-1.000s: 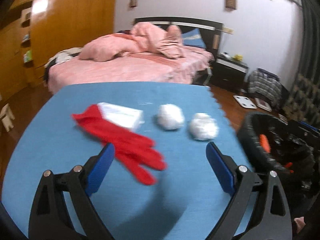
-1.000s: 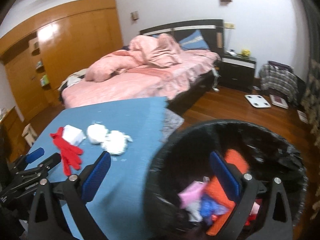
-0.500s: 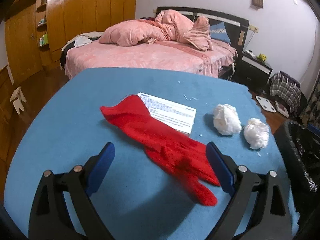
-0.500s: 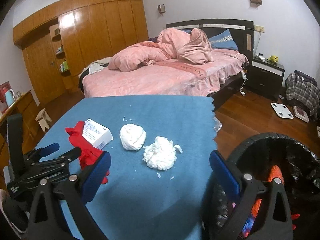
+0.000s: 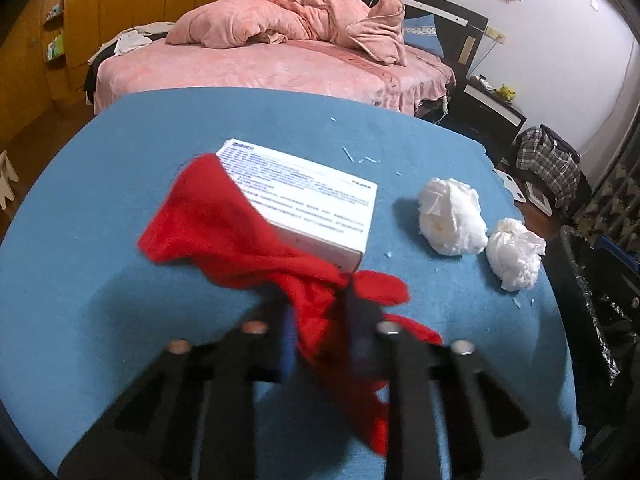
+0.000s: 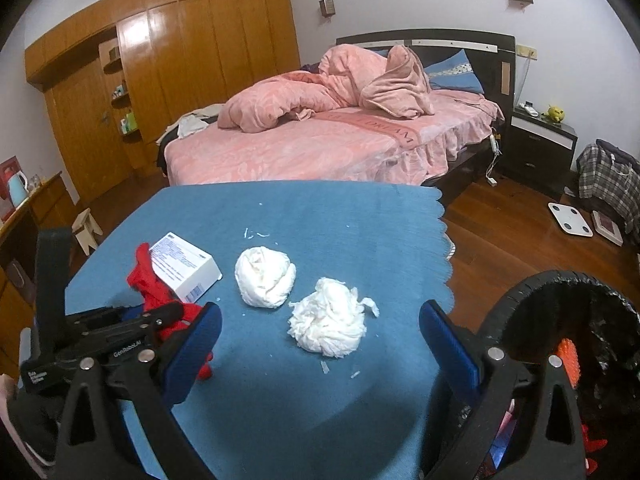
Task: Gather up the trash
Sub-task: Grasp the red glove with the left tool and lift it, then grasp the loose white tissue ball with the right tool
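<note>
**Left gripper clamps the red glove on the blue table**

While the right gripper [image 6: 320,344] hangs with its blue pads wide apart and nothing between them, the left gripper [image 5: 320,320] has just been closing and now pinches the red glove [image 5: 224,236] between its fingers. The glove's cuff end lies on the blue table [image 5: 100,300], partly tucked against the near edge of a white printed box [image 5: 308,204], and its finger end is bunched up in the left gripper's jaws, with loose red fingers sticking out to either side. In the right wrist view the same glove [image 6: 154,288] shows as a crumpled red strip running from the box [image 6: 186,266] into the tip of the left gripper [image 6: 180,312], which reaches in from the lower left.

Two white crumpled tissue balls sit on the table to the right of the box, close together but apart: the farther tissue ball [image 6: 265,276] and the nearer tissue ball [image 6: 328,328], the latter lying just ahead of the right gripper's open pads. Small white scraps dot the cloth around them.

A black-lined trash bin [image 6: 560,292] stands just off the table's right edge, beside the right gripper, with orange and pink items visible inside. Beyond the table stands a bed [image 6: 320,148] with pink bedding.
</note>
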`<state>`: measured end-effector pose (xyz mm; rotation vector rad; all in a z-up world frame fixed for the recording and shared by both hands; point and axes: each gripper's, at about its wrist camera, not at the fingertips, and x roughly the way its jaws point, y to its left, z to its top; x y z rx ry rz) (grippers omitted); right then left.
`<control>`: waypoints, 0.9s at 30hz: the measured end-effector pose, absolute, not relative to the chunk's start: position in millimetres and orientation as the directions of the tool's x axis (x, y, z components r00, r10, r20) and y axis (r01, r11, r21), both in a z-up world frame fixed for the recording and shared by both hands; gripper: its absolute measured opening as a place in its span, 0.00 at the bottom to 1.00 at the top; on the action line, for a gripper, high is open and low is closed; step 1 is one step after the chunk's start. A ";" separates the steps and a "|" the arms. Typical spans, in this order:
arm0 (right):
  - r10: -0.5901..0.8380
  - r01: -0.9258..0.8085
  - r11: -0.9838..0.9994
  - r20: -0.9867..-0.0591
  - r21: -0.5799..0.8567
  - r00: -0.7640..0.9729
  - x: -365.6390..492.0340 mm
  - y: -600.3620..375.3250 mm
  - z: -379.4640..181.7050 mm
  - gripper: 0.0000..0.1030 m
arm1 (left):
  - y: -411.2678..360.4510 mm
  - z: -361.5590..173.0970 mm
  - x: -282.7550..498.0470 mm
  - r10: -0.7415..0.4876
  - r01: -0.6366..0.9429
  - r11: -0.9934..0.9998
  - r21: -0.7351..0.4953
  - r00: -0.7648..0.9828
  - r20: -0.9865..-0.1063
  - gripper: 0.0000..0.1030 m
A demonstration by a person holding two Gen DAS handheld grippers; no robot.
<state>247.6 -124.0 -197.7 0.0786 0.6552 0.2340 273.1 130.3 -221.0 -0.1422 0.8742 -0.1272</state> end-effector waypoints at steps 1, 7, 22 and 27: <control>0.240 -0.193 0.971 -0.595 0.143 0.767 248.8 -122.4 -197.7 0.94 | 131.3 -218.9 271.5 -0.160 0.049 0.984 -0.169 0.647 -0.746 0.13; 0.242 -0.206 0.970 -0.609 0.131 0.756 257.6 -110.5 -202.2 0.94 | 121.5 -209.0 252.2 -0.124 0.043 0.990 -0.133 0.711 -0.692 0.12; 0.188 -0.154 0.982 -0.706 0.113 0.682 295.6 -104.6 -239.2 0.79 | 144.2 -203.7 255.0 -0.061 -0.020 0.994 -0.108 0.714 -0.697 0.12; 0.184 -0.142 0.983 -0.740 0.121 0.647 302.3 -105.9 -249.4 0.69 | 146.7 -207.9 255.7 -0.056 -0.021 0.995 -0.101 0.709 -0.703 0.12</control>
